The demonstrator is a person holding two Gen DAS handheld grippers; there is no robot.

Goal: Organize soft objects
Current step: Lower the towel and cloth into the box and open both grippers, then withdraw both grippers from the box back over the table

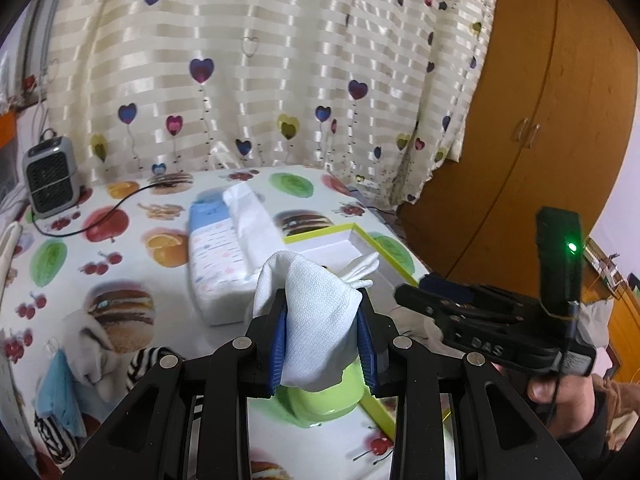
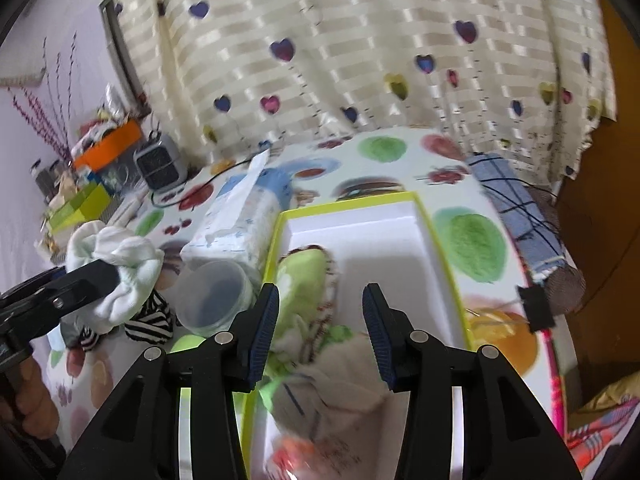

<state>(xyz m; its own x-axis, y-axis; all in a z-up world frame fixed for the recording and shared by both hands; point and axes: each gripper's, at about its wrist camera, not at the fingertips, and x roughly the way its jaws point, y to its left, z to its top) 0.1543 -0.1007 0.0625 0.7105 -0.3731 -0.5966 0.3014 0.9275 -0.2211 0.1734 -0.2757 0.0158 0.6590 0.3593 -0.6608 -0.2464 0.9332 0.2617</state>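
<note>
My left gripper (image 1: 324, 328) is shut on a white sock (image 1: 316, 308) and holds it above the table; the sock also shows in the right wrist view (image 2: 120, 276). My right gripper (image 2: 320, 328) is open and empty above the yellow-rimmed white box (image 2: 420, 216), which holds a green sock (image 2: 300, 280) and a beige sock (image 2: 340, 376). In the left wrist view the right gripper (image 1: 408, 292) sits to the right over the box (image 1: 360, 232).
A tissue pack (image 1: 224, 252) lies mid-table. Striped and blue cloths (image 1: 60, 408) lie at the left. A small heater (image 1: 50, 176) stands at the back left. A clear plastic cup (image 2: 216, 296) and a rolled blue cloth (image 2: 516, 216) flank the box.
</note>
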